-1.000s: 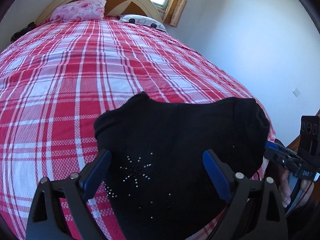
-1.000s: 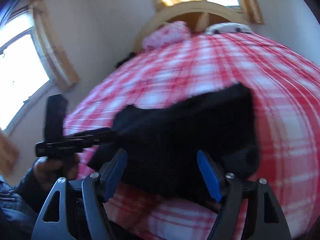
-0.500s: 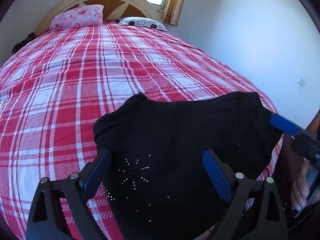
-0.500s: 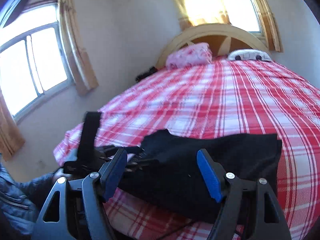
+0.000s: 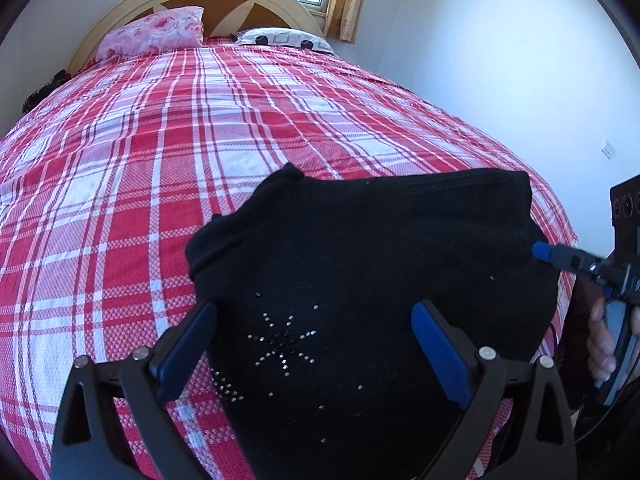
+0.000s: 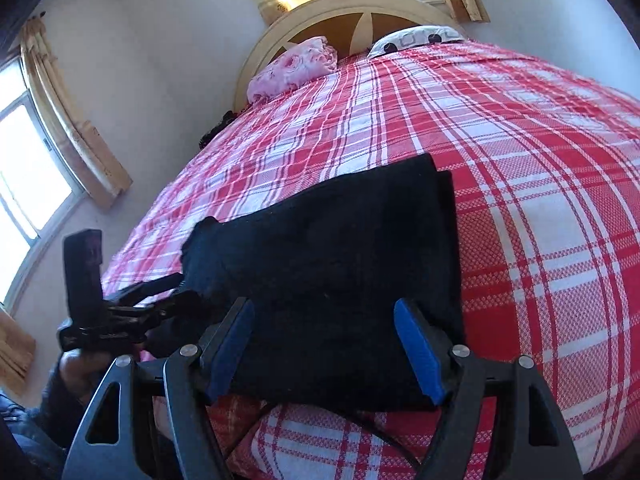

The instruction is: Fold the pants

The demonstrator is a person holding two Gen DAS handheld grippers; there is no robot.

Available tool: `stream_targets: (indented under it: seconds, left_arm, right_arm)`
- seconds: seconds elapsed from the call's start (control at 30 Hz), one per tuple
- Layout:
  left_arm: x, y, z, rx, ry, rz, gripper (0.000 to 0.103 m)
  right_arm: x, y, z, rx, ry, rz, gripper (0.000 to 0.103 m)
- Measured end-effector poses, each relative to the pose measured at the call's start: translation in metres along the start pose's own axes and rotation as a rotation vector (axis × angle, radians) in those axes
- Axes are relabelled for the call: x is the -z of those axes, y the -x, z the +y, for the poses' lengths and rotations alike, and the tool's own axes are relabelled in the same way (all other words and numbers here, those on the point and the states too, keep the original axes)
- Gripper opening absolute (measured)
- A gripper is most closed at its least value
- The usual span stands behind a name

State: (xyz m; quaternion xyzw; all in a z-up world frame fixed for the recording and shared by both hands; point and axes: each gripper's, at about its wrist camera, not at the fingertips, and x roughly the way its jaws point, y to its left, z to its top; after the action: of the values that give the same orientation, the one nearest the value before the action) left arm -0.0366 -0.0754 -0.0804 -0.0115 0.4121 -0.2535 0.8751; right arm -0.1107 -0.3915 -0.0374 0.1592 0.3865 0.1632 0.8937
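Pants, one folded black pair, on one bed; left gripper and right gripper gape apart, unclamped

Wrist views, bed foot (headboard-facing), sharing pants

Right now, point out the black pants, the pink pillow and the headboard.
black pants [image 5: 360,264]: left wrist view, on the middle of the flat cloth.
pink pillow [image 5: 154,34]: left wrist view, on its flowered face.
headboard [image 6: 352,4]: right wrist view, on its curved top rim.
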Motion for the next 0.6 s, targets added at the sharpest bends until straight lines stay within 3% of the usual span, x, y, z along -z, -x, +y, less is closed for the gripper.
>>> stream_targets:
  seconds: [0.1,0.17,0.3,0.4,0.5,0.6]
  left_arm:
    - [0.000,0.002,0.000,0.000,0.000,-0.001,0.100]
    - [0.002,0.003,0.002,0.002,0.004,0.002,0.100]
    - [0.003,0.002,0.006,0.008,0.018,0.014,0.103]
    - [0.005,-0.001,0.006,0.009,0.012,0.025,0.103]
    - [0.005,-0.001,0.005,0.007,0.006,0.028,0.103]
    - [0.005,0.000,0.007,0.013,0.008,0.028,0.103]
  right_arm:
    - [-0.004,0.021,-0.004,-0.017,-0.045,-0.014,0.074]
    - [-0.008,0.037,0.006,0.012,-0.005,-0.054,0.074]
    - [-0.018,0.041,0.018,0.018,0.028,-0.050,0.074]
    - [-0.031,0.025,0.024,-0.024,0.018,-0.011,0.074]
    - [-0.034,-0.015,0.016,0.021,-0.018,0.129,0.074]
    - [-0.034,-0.023,0.003,0.003,-0.060,0.130,0.074]
